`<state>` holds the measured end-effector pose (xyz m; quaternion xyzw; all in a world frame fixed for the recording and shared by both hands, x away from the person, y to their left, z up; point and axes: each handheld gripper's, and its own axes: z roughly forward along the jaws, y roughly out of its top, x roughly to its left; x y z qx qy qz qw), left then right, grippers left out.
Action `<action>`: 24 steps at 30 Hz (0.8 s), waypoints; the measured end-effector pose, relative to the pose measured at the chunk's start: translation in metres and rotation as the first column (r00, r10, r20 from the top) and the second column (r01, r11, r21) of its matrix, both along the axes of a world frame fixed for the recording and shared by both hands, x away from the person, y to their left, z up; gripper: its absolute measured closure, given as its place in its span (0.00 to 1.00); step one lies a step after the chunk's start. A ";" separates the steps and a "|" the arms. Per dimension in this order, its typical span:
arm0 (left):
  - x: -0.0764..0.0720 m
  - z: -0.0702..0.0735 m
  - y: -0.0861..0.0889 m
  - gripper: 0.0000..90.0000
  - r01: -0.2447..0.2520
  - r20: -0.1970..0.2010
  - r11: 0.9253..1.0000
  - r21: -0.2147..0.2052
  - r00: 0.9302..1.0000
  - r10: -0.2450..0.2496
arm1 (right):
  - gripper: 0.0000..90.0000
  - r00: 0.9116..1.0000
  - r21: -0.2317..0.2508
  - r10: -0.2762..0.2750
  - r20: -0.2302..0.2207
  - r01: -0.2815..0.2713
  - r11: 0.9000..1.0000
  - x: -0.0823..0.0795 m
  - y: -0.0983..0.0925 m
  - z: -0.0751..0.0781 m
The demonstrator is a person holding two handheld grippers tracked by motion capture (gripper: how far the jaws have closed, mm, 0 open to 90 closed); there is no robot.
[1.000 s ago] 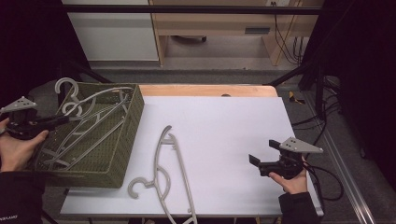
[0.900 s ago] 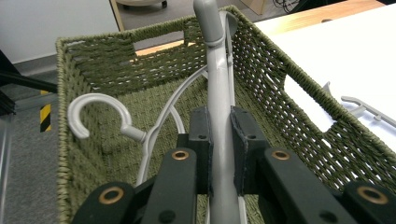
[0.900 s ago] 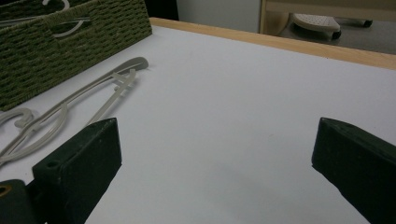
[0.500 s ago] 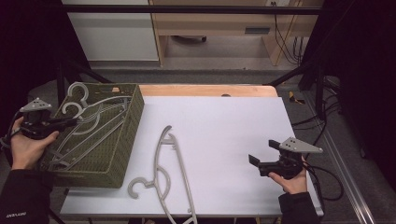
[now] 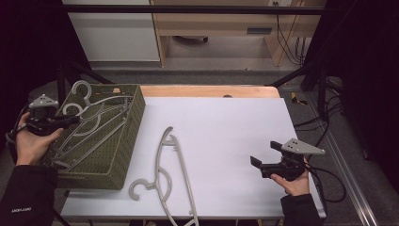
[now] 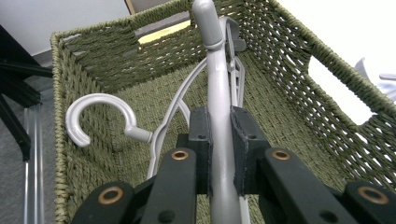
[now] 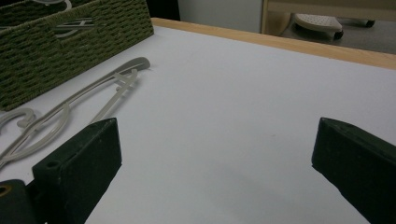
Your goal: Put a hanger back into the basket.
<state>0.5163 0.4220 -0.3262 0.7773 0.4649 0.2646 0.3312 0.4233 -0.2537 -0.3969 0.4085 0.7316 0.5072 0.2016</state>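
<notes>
White tabletop (image 5: 226, 136) fills the middle of the high view, with a strip of bare wood (image 5: 207, 91) along its far edge and a dark floor, a pale cabinet and trailing cables beyond. At the table's left end stands a green woven basket (image 5: 123, 141), its near corner close to the table's near edge. Small white lettering shows on the person's left sleeve (image 5: 21, 210), too small to read.

On the left, the left hand (image 5: 30, 141) holds the left gripper (image 5: 66, 121) level at the basket's left rim, pointing right over the opening. In the left gripper view its black pads (image 6: 201, 140) are clamped on the grey bar of a hanger (image 6: 219, 116), which runs away toward the basket's far wall; the hook of a second hanger in the basket (image 6: 93, 116) curls just beside it, lower down.

Near the right end, the right hand (image 5: 294, 181) holds the right gripper (image 5: 263, 157) low over the table, pointing left. Its jaws stand wide apart with nothing between them, only bare white surface.

Two more hangers on the table (image 5: 164, 174) lie overlapping just right of the basket, their lower ends reaching the near edge. Between these and the right gripper the tabletop is open.
</notes>
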 end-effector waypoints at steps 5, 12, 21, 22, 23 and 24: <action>0.004 0.004 -0.003 0.89 -0.001 -0.002 1.000 0.021 1.000 0.001 | 0.02 1.000 -0.004 0.004 -0.001 -0.004 1.000 0.001 0.001 -0.001; 0.005 -0.011 0.015 0.87 -0.029 -0.025 1.000 -0.004 0.999 0.029 | 0.02 1.000 0.003 0.002 0.002 -0.002 1.000 0.000 0.000 0.000; 0.009 -0.040 0.022 0.83 -0.105 -0.135 0.994 0.003 0.985 0.105 | 0.02 1.000 -0.006 0.005 -0.004 -0.005 1.000 0.001 0.002 -0.002; 0.009 -0.043 0.021 0.83 -0.119 -0.148 0.993 0.014 0.982 0.119 | 0.02 1.000 -0.006 0.005 -0.003 -0.005 1.000 0.001 0.002 -0.002; 0.009 -0.045 0.022 0.83 -0.113 -0.155 0.993 0.029 0.981 0.116 | 0.02 1.000 -0.002 0.008 -0.004 -0.008 1.000 0.001 0.002 -0.002; 0.009 -0.046 0.021 0.83 -0.122 -0.151 0.992 0.029 0.981 0.125 | 0.02 1.000 -0.006 0.008 -0.002 -0.008 1.000 0.001 0.002 -0.002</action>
